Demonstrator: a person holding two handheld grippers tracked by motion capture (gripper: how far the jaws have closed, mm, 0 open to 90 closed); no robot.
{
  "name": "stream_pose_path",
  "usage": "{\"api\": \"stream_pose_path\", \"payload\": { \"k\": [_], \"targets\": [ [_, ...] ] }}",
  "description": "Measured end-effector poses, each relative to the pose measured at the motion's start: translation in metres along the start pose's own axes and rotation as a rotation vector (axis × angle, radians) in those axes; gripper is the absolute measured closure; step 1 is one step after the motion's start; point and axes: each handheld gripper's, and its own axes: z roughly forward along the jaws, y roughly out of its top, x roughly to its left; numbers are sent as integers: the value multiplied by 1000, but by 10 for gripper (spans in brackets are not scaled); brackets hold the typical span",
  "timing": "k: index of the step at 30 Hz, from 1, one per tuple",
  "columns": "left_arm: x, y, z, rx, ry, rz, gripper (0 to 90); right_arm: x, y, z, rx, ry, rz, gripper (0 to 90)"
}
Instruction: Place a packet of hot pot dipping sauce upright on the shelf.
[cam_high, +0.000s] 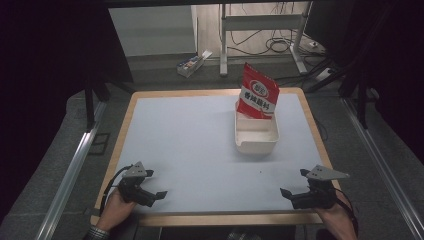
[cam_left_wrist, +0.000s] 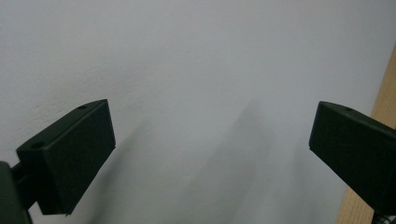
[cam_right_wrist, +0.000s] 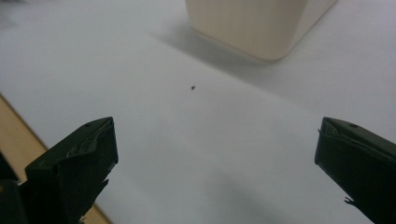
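Both grippers rest at the near edge of the table (cam_high: 200, 135); the left gripper (cam_high: 155, 192) sits at about seven o'clock and the right gripper (cam_high: 289, 192) at about five o'clock, each with jaws spread wide and nothing between them; from the right gripper view its jaws point toward the tray's (cam_right_wrist: 252, 28) near corner. One white tray (cam_high: 256, 137) stands at about one o'clock, well apart from both; one red packet (cam_high: 257, 92) leans upright at its far end, partly inside it. By my judgement the packet already sits in the tray, or no reach has begun; count: one table, one tray, one packet, two grippers.
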Motion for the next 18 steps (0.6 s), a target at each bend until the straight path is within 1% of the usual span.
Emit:
{"api": "stream_pose_path", "payload": {
  "k": [4, 7, 9, 10, 12, 16, 18],
  "targets": [
    [0, 0, 0, 1, -1, -1, 3, 4, -10, -2, 29, 9, 4, 0],
    [0, 0, 0, 2, -1, 1, 3, 6, -15, -4, 39, 23, 21, 0],
    [0, 0, 0, 2, -1, 1, 3, 6, -19, -4, 59, 30, 29, 0],
    [0, 0, 0, 3, -1, 1, 3, 7, -19, -5, 47, 21, 28, 0],
    [0, 0, 0, 4, -1, 3, 3, 6, -19, -6, 40, 25, 29, 0],
    [0, 0, 1, 3, -2, 4, 4, 3, -20, -6, 40, 36, 62, 0],
    [0, 1, 1, 3, -3, 3, 4, 2, -20, -6, 38, 36, 66, 0]
  ]
}}
